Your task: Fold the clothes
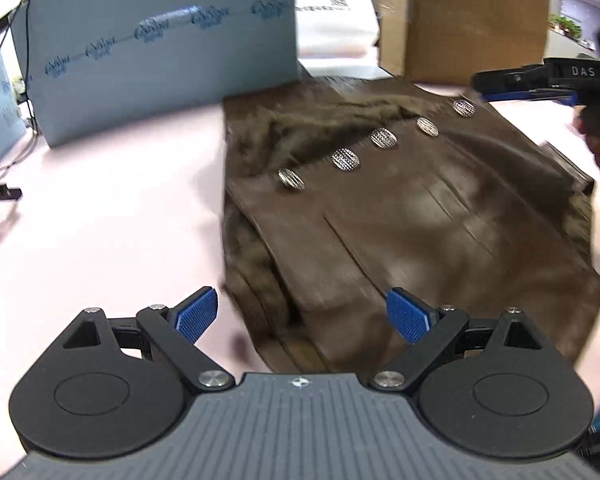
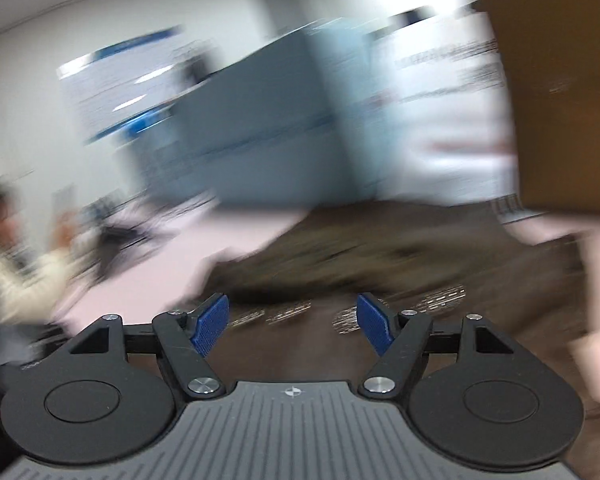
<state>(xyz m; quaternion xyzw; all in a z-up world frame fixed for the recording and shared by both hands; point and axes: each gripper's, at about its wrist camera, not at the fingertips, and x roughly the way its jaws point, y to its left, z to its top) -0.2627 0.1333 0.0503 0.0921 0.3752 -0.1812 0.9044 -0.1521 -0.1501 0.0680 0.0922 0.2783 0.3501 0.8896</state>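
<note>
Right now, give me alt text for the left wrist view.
A brown coat with five silver buttons lies on a pink table, and the open left gripper hangs over its near edge. The right gripper is at the coat's far right; boxes stand behind.

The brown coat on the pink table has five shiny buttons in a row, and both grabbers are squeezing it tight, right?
Not quite. The left gripper and right gripper are both open and hold nothing, as each wrist view shows. The rest is right: the brown coat lies on the pink table with five shiny buttons in a row.
</note>
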